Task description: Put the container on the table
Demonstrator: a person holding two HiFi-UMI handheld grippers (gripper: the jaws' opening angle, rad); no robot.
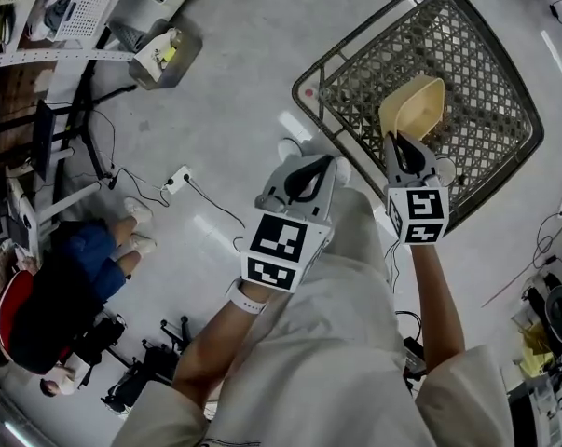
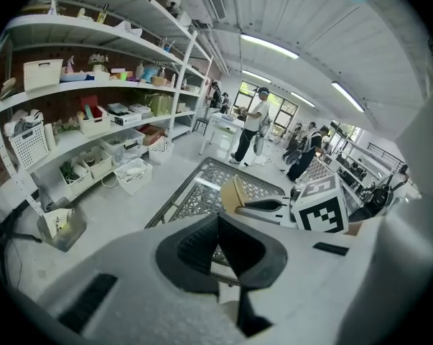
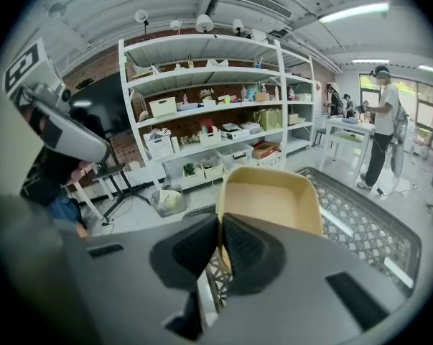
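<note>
A shallow tan container (image 1: 415, 107) hangs over the wire shopping cart (image 1: 490, 59), held by its near rim. My right gripper (image 1: 398, 142) is shut on that rim; in the right gripper view the container (image 3: 270, 201) fills the middle and the jaws pinch its left edge at my right gripper (image 3: 220, 246). My left gripper (image 1: 312, 169) hovers to the left of the cart, above the floor, shut with nothing between its jaws. In the left gripper view my left gripper (image 2: 217, 246) is shut, and the container (image 2: 234, 193) shows beyond with the right gripper's marker cube (image 2: 322, 208).
A grey floor lies below. A person in blue sits on a red chair (image 1: 10, 310) at lower left by a desk. A power strip (image 1: 177, 180) with cables lies on the floor. White shelving (image 3: 216, 121) with bins lines the wall. People stand at a table (image 2: 227, 124) farther off.
</note>
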